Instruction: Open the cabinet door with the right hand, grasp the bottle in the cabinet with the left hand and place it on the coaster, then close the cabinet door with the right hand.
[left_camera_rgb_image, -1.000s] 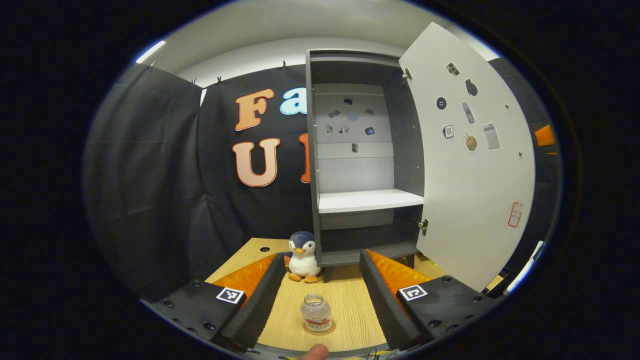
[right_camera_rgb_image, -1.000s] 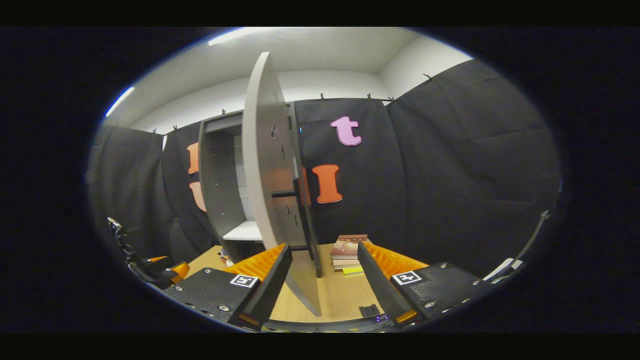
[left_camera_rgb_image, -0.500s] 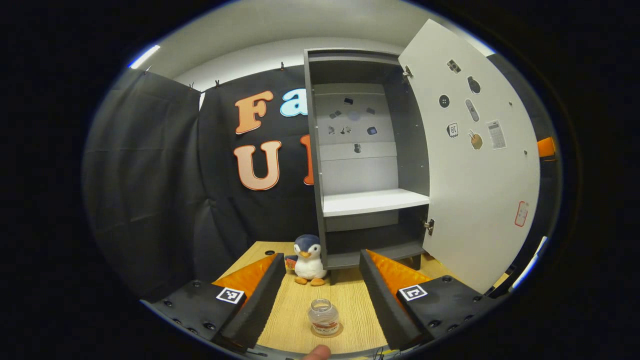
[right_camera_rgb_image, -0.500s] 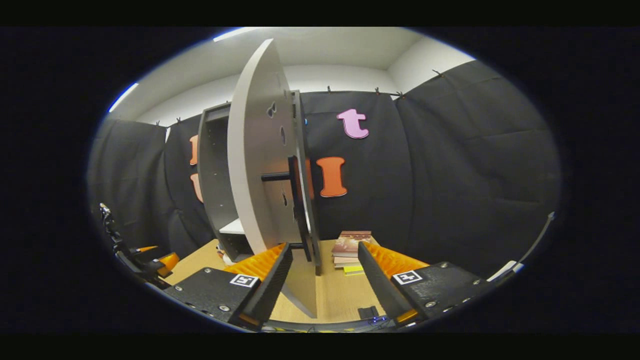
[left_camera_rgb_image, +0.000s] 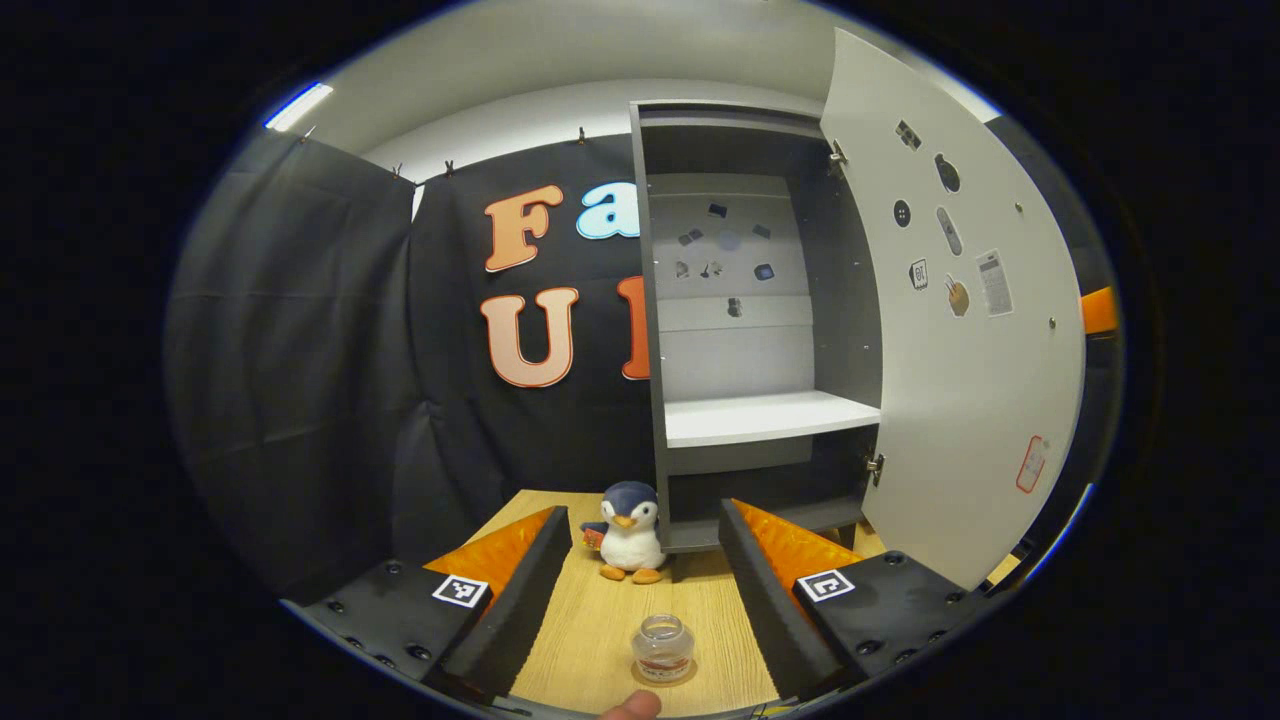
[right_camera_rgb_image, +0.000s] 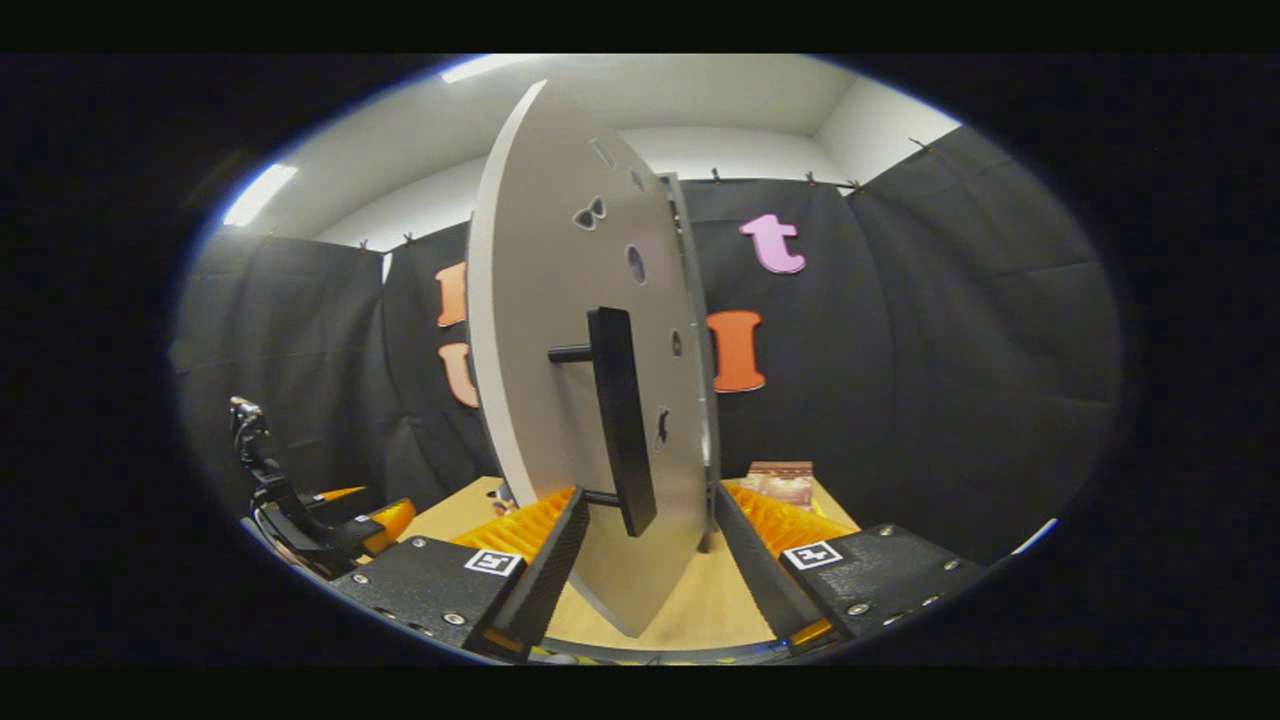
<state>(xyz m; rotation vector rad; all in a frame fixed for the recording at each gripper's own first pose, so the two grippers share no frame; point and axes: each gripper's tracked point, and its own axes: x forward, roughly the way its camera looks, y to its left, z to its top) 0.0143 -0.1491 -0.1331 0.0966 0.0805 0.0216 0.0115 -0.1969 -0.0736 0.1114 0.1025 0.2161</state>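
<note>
Standing on its coaster (left_camera_rgb_image: 664, 676), bottle (left_camera_rgb_image: 662, 648) (label unreadable) between spread left claw (left_camera_rgb_image: 645, 590), right claw (right_camera_rgb_image: 645, 545) spread astride door (right_camera_rgb_image: 570, 400).

Black-draped booth walls (left_camera_rgb_image: 300, 350), white ceiling with strip light (left_camera_rgb_image: 298, 103) — pale wooden table (left_camera_rgb_image: 600, 620) below.

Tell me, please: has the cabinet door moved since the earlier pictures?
Yes. In the right gripper view the door has swung toward closing: it now hides the cabinet opening and most of the books behind it.
</note>
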